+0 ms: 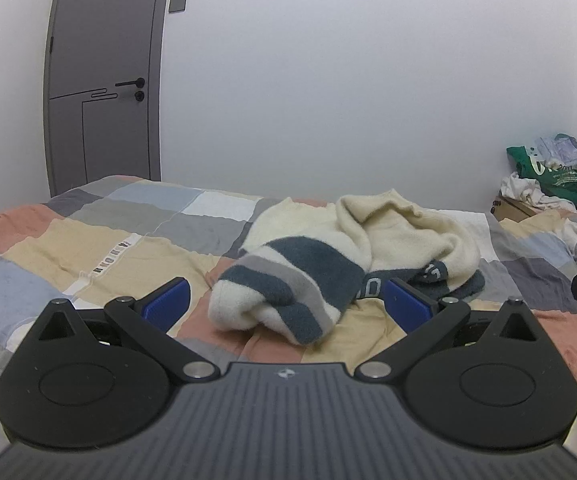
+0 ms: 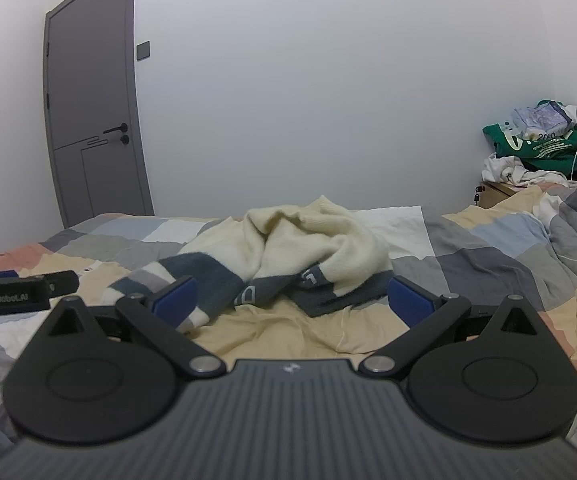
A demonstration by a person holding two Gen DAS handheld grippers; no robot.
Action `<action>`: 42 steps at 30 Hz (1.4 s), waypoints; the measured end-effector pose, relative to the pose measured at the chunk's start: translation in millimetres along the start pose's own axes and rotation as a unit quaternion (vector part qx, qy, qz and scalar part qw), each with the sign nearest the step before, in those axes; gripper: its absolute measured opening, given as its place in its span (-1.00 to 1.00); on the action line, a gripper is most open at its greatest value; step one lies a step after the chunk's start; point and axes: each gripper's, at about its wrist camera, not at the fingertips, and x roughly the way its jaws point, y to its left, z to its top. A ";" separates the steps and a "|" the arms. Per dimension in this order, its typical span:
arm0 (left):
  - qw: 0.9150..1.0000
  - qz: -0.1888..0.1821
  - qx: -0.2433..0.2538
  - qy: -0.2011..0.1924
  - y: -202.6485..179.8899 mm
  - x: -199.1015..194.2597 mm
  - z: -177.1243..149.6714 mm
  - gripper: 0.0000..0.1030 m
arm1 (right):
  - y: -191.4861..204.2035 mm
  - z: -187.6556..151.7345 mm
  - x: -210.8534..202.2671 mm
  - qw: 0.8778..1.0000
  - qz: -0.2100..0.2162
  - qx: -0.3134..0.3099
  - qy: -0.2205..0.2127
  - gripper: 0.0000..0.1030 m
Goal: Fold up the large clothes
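Claws first: the left claw [image 1: 286, 302] and the right claw [image 2: 292, 300] both hover low over the bed [image 1: 100, 256], each spread as wide as it goes, blue pads bare and pinching nothing. Each tips slightly down toward the bedding. In the right view the left tool shows at the left edge, with part of a hand behind it.

Just ahead of both lies the sweater [image 1: 352, 248], cream with dark blue and grey stripes, heaped in a crumpled mound on the patchwork quilt [image 2: 272, 332]. A striped sleeve or cuff end rolls toward the left claw; the dark hem band with pale lettering faces the right claw. Nothing is folded yet, so the step in hand looks like a first grab to spread the garment flat.

To do that well, I would take two edge points well apart, such as the hem band at each side, rather than bite into the middle of the heap. Thick knit will bunch, so close on one layer only, lift, then draw it taut and lay it flat before any fold.

Beyond the bed stand a grey door [image 1: 100, 80] and a pile of bags [image 2: 536, 140] in the far corner.
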 end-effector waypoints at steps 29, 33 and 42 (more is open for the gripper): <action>1.000 -0.002 0.003 -0.002 -0.6 1.1 -2.5 1.00 | 0.3 -2.0 2.1 1.000 0.003 -0.002 0.013 1.00; 1.000 0.002 0.004 -0.002 0.5 2.6 -3.6 1.00 | -0.6 -0.9 3.8 1.000 0.001 0.001 0.015 1.00; 1.000 0.008 0.001 -0.003 1.5 2.0 -4.1 1.00 | -3.7 -0.2 7.1 1.000 -0.001 -0.001 0.018 1.00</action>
